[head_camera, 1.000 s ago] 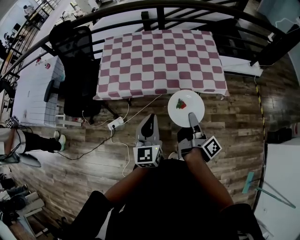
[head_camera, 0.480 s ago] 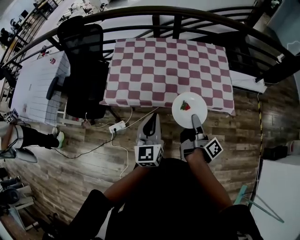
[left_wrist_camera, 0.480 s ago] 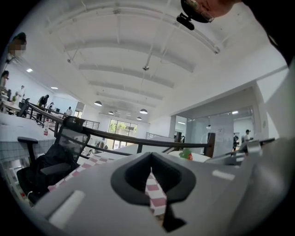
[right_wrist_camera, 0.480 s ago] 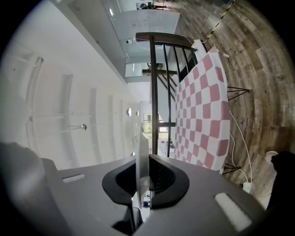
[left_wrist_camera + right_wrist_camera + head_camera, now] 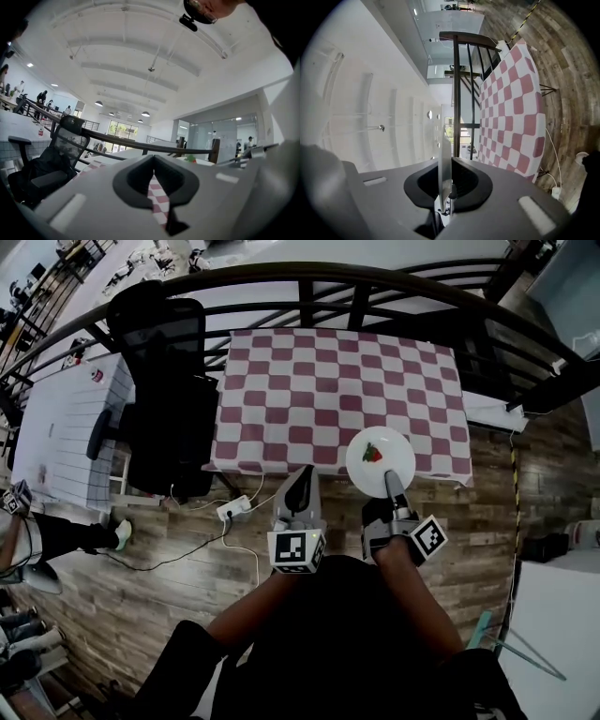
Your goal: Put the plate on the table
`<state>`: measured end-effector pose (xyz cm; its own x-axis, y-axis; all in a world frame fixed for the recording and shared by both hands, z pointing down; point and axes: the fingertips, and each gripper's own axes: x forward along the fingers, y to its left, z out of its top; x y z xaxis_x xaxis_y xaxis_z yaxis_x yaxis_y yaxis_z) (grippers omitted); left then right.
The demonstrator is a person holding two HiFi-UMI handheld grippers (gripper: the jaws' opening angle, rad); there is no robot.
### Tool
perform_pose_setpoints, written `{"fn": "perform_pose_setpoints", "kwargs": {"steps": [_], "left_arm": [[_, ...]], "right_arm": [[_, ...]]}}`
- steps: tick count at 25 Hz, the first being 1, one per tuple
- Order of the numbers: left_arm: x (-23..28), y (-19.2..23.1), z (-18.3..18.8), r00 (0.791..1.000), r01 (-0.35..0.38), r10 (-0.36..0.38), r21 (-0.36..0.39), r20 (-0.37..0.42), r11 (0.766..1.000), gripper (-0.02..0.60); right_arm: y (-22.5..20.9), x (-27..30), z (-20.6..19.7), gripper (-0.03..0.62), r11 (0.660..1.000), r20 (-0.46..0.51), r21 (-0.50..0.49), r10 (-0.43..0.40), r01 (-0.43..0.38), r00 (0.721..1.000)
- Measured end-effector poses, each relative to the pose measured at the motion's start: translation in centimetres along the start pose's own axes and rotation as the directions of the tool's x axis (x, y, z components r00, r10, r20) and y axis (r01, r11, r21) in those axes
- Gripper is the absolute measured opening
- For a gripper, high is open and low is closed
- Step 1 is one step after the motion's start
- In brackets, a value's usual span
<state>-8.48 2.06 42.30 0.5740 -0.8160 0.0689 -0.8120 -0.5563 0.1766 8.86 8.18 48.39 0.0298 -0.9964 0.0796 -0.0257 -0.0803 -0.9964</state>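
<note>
A white plate (image 5: 380,457) with a small red and green picture on it hangs over the near right edge of the table (image 5: 328,381), which wears a red and white checked cloth. My right gripper (image 5: 388,478) is shut on the plate's near rim. In the right gripper view the plate (image 5: 444,159) stands edge-on between the jaws, with the checked table (image 5: 511,108) to its right. My left gripper (image 5: 302,474) points at the table's near edge, left of the plate. It is shut with nothing in it. The left gripper view shows only a thin slit of cloth (image 5: 157,199) between the jaws.
A black office chair (image 5: 164,381) stands against the table's left side. A dark curved railing (image 5: 375,287) runs behind the table. A power strip with a white cable (image 5: 234,509) lies on the wood floor near the table's front left. A person's leg (image 5: 56,535) shows at far left.
The table has come nearer. The plate in my right gripper went from over the floor in front of the table to over its near right edge. Both grippers keep their state.
</note>
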Motion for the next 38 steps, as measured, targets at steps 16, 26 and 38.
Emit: {"fn": "perform_pose_setpoints", "kwargs": {"steps": [16,26,38], "left_arm": [[4.1,9.0,1.4,1.000,0.018,-0.018,-0.002,0.009,1.000,0.009],[4.2,10.6,0.9,1.000,-0.007,0.007,-0.007,-0.006,1.000,0.009],[7.3,12.0,0.4,0.998,-0.053,0.053,-0.003,-0.018,0.999,0.009]], "right_arm": [[0.0,8.0,-4.9,0.016,1.000,0.039,0.028,-0.013,0.012,0.999],[-0.6,9.3,-5.7,0.016,0.999,0.026,0.016,-0.042,0.041,0.999],[-1.8,13.5,-4.5,0.015,0.998,-0.021,0.016,-0.054,0.055,0.998]]}}
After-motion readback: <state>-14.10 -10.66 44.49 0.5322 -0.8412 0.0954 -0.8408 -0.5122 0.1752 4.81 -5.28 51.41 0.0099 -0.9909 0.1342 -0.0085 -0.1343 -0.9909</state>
